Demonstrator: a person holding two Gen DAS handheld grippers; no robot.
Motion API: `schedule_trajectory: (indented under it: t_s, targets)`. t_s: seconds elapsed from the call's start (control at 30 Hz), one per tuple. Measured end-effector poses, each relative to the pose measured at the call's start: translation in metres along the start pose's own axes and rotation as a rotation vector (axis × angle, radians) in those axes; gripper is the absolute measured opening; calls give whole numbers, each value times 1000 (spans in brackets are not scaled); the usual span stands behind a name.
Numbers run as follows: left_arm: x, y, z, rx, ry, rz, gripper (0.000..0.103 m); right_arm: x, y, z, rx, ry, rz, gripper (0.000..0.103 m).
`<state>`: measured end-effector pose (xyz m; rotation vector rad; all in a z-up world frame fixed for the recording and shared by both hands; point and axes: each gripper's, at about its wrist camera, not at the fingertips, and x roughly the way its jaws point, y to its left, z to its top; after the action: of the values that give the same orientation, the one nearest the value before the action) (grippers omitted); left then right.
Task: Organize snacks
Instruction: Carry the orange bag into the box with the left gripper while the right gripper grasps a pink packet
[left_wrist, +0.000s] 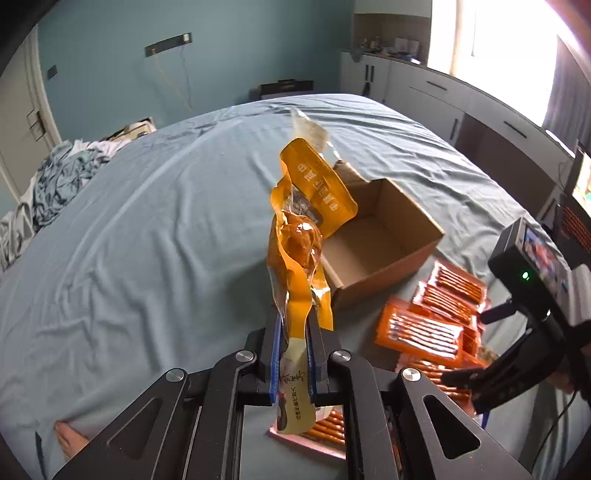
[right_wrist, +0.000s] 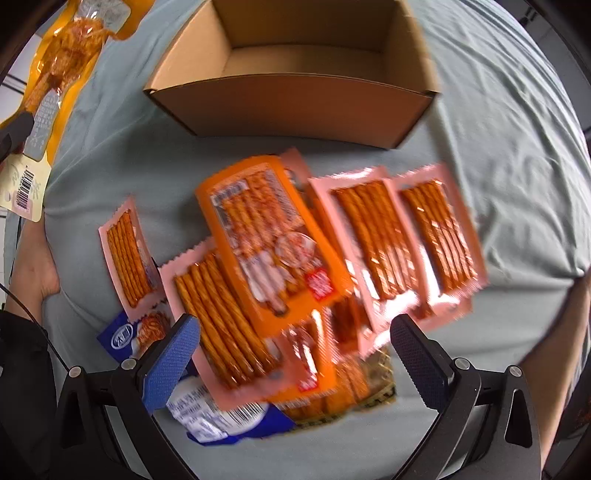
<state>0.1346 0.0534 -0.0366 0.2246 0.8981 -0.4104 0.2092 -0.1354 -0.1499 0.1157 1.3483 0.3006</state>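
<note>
Snack pouch (left_wrist: 299, 236) — crumpled, orange — pinched in left tongs (left_wrist: 293, 354); right tongs (right_wrist: 295, 354) spread.

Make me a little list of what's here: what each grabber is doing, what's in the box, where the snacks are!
left gripper: shut on a long yellow-orange plastic snack packet, lifted above the bed
right gripper: open, over the snack pile, holding nothing
brown cardboard box: open-topped; nothing visible inside
pile of pink and orange stick-snack packets: overlapping, in front of the box
surface: blue-grey bedsheet
</note>
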Motion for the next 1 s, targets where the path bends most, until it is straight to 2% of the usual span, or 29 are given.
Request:
schedule_trajectory:
  t_s: [0.1, 0.27, 0.4, 0.43, 0.47, 0.5, 0.53, 0.6, 0.63, 0.7, 0.73, 0.77, 1.0]
  targets:
    - [2, 9, -3, -23, 13, 14, 10, 14, 4, 14, 1, 17, -16, 103]
    - [5, 13, -7, -26, 24, 26, 11, 31, -1, 33, 47, 34, 11, 103]
    - [7, 13, -8, -25, 21, 31, 11, 36, 9, 38, -28, 45, -38, 103]
    - [7, 12, -8, -27, 20, 31, 11, 36, 12, 38, -42, 42, -41, 98]
    - [7, 12, -7, -33, 18, 28, 11, 33, 14, 36, -58, 38, -34, 87]
    - [8, 12, -7, -38, 18, 24, 11, 30, 16, 35, -71, 40, -35, 82]
    - [8, 12, -6, -45, 17, 19, 11, 25, 17, 33, -90, 39, -30, 68]
    - [8, 12, -5, -51, 15, 15, 11, 18, 14, 29, -97, 47, 2, 52]
    - [8, 12, -5, -52, 13, 18, 11, 11, 8, 27, -87, 49, 33, 37]
    - [8, 13, -5, -55, 11, 21, 11, 3, -2, 23, -65, 50, 70, 24]
    - [9, 13, -4, -60, 13, 19, 11, 0, -9, 22, -54, 53, 80, 12]
    - [10, 13, -3, -67, 13, 17, 11, -4, -17, 19, -39, 56, 99, 7]
    - [13, 11, 6, -114, -17, 19, 11, -35, -56, 4, 19, -5, 194, 6]
